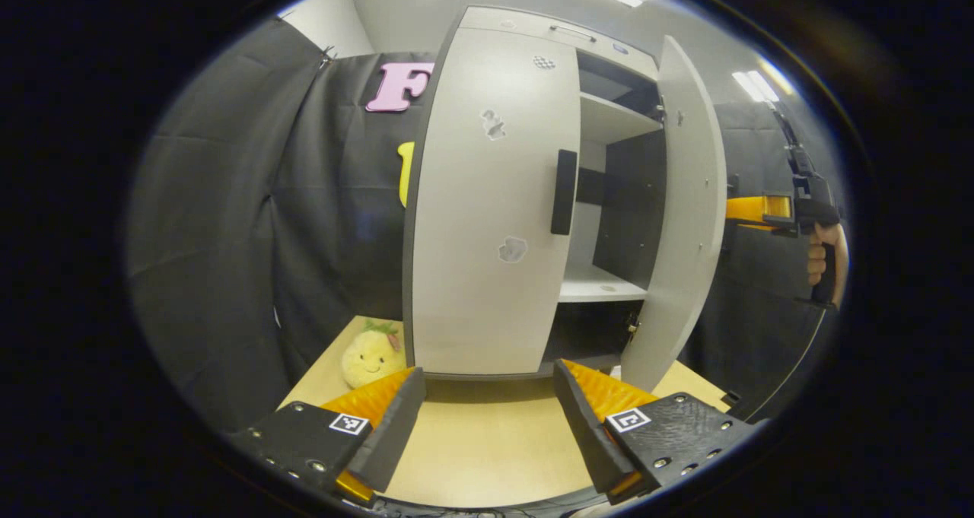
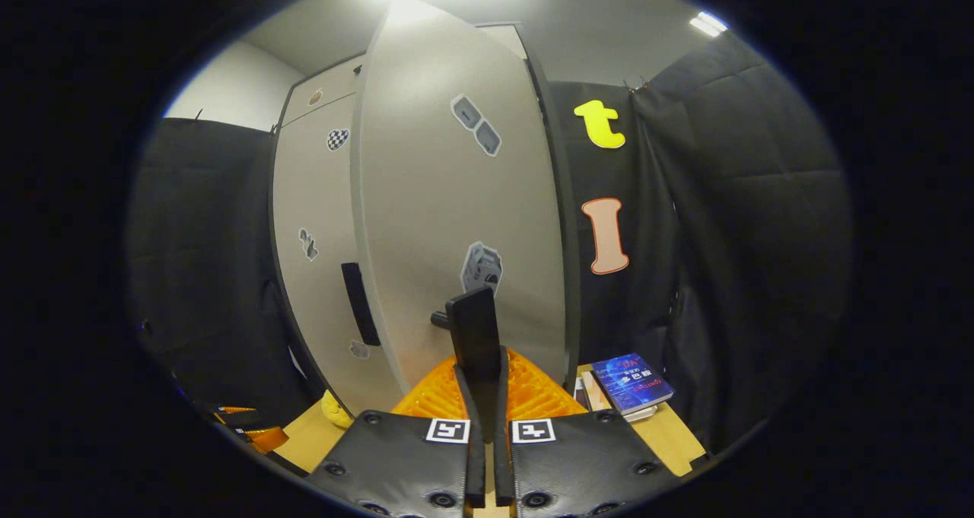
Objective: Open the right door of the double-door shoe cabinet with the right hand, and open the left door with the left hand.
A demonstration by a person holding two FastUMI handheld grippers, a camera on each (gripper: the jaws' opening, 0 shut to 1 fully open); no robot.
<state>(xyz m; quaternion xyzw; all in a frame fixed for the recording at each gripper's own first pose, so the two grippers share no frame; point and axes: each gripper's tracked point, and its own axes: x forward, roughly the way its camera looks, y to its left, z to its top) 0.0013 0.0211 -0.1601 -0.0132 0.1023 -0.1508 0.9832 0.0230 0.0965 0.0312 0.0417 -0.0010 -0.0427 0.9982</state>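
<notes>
The shoe cabinet (image 1: 494,221) stands on a wooden table. Its left door (image 1: 487,274) is closed, with a black vertical handle (image 1: 563,191) at its inner edge. The right door (image 1: 685,198) is swung out, showing shelves (image 1: 601,284) inside. My left gripper (image 1: 487,400) is open, low over the table in front of the left door and apart from it. In the right gripper view, my right gripper (image 2: 482,385) is shut on the right door's black handle (image 2: 472,324), close against the door's face (image 2: 449,198). In the left gripper view a hand (image 1: 825,259) holds the right gripper (image 1: 765,208) beyond the open door.
A yellow plush toy (image 1: 370,357) sits on the table (image 1: 487,457) left of the cabinet. A blue book (image 2: 631,381) lies on a small stack right of the cabinet. Black cloth walls close in both sides.
</notes>
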